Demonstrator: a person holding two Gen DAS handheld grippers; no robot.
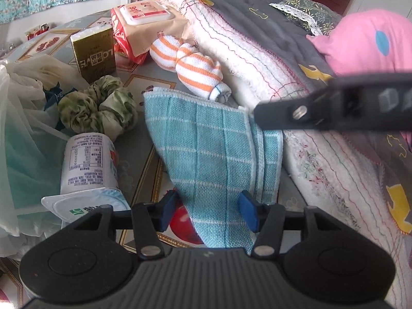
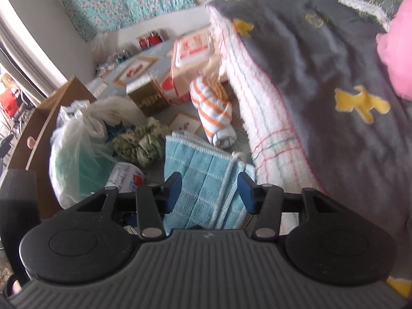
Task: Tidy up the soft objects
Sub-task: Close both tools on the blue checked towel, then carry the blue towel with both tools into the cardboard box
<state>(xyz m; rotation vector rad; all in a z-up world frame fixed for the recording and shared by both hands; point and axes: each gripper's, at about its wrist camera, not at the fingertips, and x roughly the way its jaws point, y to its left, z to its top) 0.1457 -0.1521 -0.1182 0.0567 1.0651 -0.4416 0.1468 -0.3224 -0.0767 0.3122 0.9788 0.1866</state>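
Note:
A folded blue checked cloth (image 1: 213, 139) lies on the table, and it also shows in the right wrist view (image 2: 203, 180). My left gripper (image 1: 209, 212) is open, its blue pads either side of the cloth's near end. My right gripper (image 2: 209, 191) is open too, over the cloth's folded edge, and one of its fingers (image 1: 322, 108) reaches in from the right in the left wrist view. Rolled orange-striped socks (image 1: 190, 64) lie behind the cloth, also in the right wrist view (image 2: 215, 108). A green scrunchie (image 1: 100, 105) lies to the left. A folded grey and white blanket (image 1: 270, 46) is at the right, a pink plush (image 1: 370, 41) on it.
A yoghurt cup (image 1: 87, 170) lies on its side at the left near plastic bags (image 1: 23, 118). A gold box (image 1: 94, 51) and a wet-wipes pack (image 1: 144, 15) stand behind. The patterned tablecloth (image 1: 144, 159) shows between things. A brown cardboard box (image 2: 51, 108) stands at the left.

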